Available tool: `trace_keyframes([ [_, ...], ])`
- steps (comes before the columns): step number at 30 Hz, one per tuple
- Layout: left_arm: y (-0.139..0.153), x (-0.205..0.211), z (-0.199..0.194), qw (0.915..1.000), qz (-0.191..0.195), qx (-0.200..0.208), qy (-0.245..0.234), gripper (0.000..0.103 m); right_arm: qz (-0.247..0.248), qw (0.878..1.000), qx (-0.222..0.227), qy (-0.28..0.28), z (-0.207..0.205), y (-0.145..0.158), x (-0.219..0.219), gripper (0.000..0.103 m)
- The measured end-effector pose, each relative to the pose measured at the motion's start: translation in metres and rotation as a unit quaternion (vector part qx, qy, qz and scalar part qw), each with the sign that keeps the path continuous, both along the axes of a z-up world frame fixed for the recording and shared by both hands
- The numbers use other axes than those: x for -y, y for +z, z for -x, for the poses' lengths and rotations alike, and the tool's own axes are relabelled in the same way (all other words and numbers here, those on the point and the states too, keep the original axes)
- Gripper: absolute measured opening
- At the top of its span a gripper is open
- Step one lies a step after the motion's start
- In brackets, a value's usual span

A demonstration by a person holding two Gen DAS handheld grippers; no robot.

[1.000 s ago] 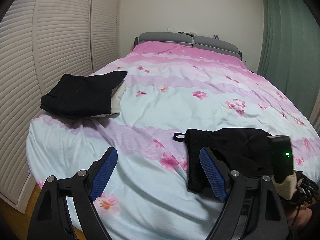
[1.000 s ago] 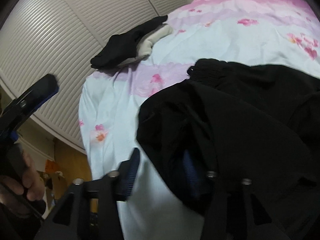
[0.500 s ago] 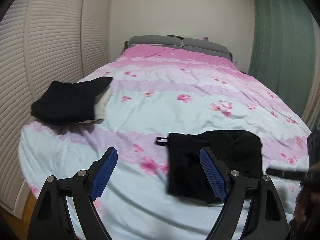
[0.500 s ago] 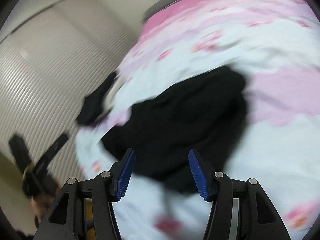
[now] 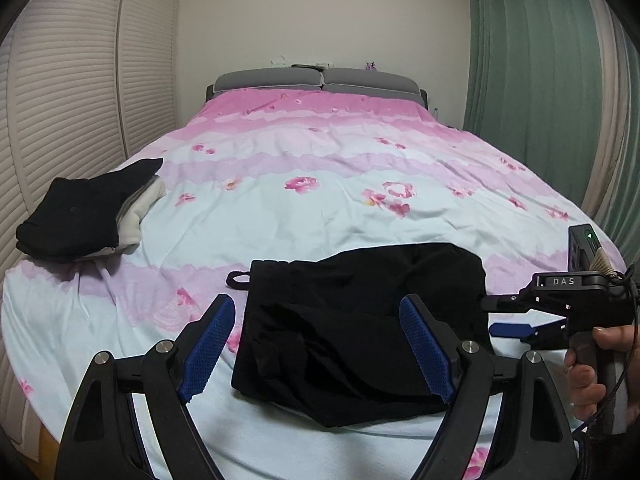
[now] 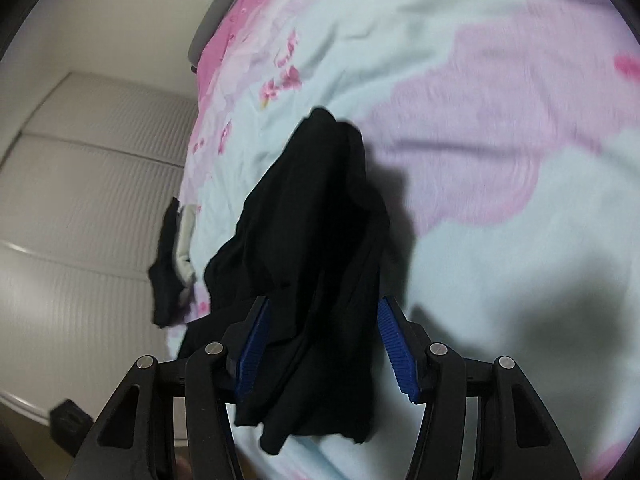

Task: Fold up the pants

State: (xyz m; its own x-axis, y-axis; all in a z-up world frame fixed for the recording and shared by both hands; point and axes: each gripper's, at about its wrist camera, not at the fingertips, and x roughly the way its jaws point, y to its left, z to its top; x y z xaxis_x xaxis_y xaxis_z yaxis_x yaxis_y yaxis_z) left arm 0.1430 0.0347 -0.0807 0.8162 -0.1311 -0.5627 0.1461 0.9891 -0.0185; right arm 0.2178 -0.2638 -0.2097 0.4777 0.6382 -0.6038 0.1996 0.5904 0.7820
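On bed [image 5: 320, 208], folded pants [image 5: 360, 328], right gripper [image 5: 508, 316] beside

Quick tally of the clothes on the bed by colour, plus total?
Black: 2 — the folded black pants near the foot of the bed, and the black garment on top of the pile at the left edge.
Cream: 1 — the cream garment under that one.
Total: 3

The black pants [image 5: 360, 332] lie folded into a rumpled, roughly rectangular bundle in the lower centre of the left wrist view, a small loop sticking out at the upper left corner, layers uneven along the lower edge.
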Motion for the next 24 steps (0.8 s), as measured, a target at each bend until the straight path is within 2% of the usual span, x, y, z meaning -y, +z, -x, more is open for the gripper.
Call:
trace_keyframes([
  [5,0.000,-0.001,0.006,0.9999,-0.009,0.008,-0.003,0.085,0.000,1.000,0.009,0.004,0.001,0.001,-0.009,0.055],
  [8,-0.003,-0.003,0.009,1.0000,-0.007,0.005,-0.004,0.085,-0.001,1.000,0.019,0.005,-0.010,0.004,-0.014,0.049],
  [11,-0.007,-0.006,0.011,1.0000,-0.002,-0.002,0.000,0.085,0.025,0.999,0.019,0.018,-0.021,0.007,-0.022,0.043],
  [12,-0.008,-0.008,0.011,1.0000,0.000,-0.004,0.000,0.085,0.030,0.999,0.012,0.022,-0.024,0.005,-0.025,0.037],
  [13,-0.008,-0.009,0.011,1.0000,0.001,-0.006,0.001,0.085,0.041,0.999,0.010,0.026,-0.027,0.004,-0.029,0.024],
  [15,-0.009,-0.012,0.012,1.0000,0.003,-0.007,0.002,0.085,0.067,0.997,0.017,0.043,-0.028,0.007,-0.038,0.011],
  [16,-0.008,-0.013,0.012,1.0000,0.004,-0.005,0.003,0.085,0.075,0.996,0.022,0.046,-0.027,0.008,-0.038,0.008],
  [18,-0.006,-0.016,0.012,1.0000,0.007,-0.002,0.004,0.085,0.092,0.994,0.040,0.046,-0.024,0.016,-0.041,0.006],
  [24,0.002,-0.026,0.011,0.9998,0.019,0.009,0.008,0.085,0.081,0.989,0.109,0.058,-0.044,0.063,-0.054,0.005],
])
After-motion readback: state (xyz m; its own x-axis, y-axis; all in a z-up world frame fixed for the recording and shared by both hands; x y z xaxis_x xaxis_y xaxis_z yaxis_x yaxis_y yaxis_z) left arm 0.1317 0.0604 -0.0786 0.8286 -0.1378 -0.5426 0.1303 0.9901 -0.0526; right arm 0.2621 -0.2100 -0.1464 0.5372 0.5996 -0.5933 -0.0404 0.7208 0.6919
